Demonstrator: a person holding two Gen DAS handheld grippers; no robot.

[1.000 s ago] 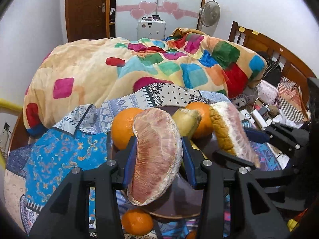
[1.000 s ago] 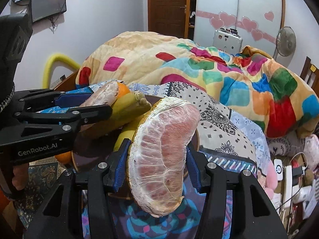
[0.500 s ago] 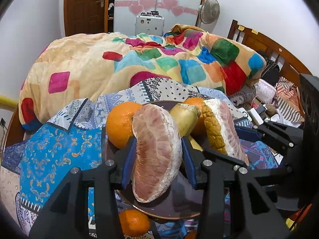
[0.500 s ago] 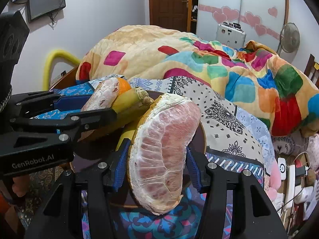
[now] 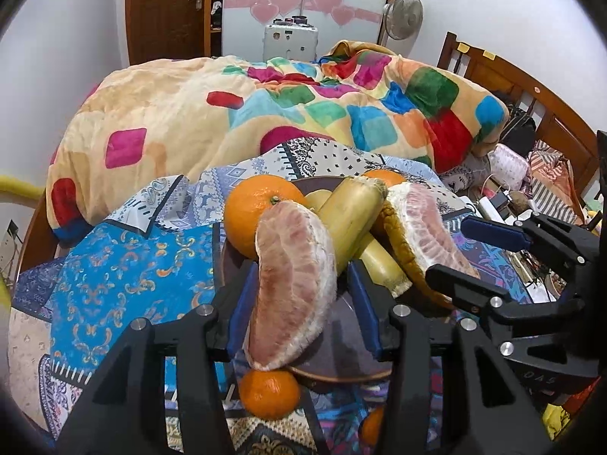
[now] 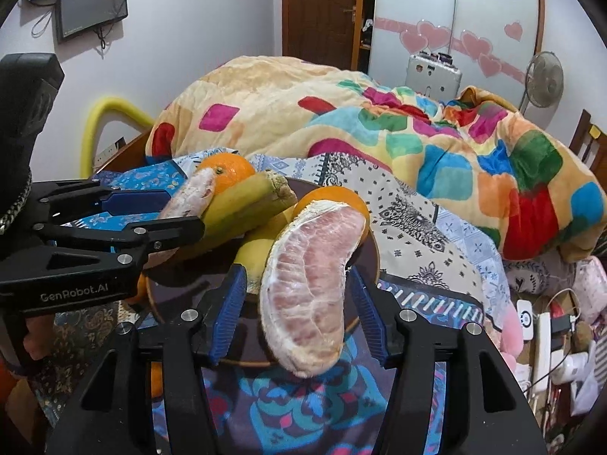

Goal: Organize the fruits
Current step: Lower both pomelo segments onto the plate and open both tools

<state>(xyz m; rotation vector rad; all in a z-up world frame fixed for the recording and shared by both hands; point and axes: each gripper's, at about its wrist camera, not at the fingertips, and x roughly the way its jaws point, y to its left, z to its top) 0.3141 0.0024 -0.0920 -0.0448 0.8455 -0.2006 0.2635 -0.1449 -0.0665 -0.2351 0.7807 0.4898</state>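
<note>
Left wrist view: the left tongs (image 5: 301, 305) stand released around a peeled pomelo segment (image 5: 292, 288), blue pads set apart from its flanks, the segment resting upright on the near rim of a dark round plate (image 5: 341, 356). Behind it on the plate lie a large orange (image 5: 258, 212), two sugarcane pieces (image 5: 353, 220) and a second pomelo wedge (image 5: 421, 246), with the right tongs (image 5: 474, 254) spread open on either side of that wedge. A small orange (image 5: 269, 392) sits on the patterned bedspread (image 5: 125, 276) just below the plate's edge

Right wrist view: the right tongs (image 6: 297, 309) are likewise released, pads clear of the pomelo wedge (image 6: 311, 284), which leans at the plate's (image 6: 178, 295) near edge in front of another orange (image 6: 334, 197). To the left, the left tongs (image 6: 151, 212) flank the other pomelo segment (image 6: 189, 197) beside the sugarcane (image 6: 246, 201). A colourful quilt (image 6: 379, 125) is heaped on the bed behind
</note>
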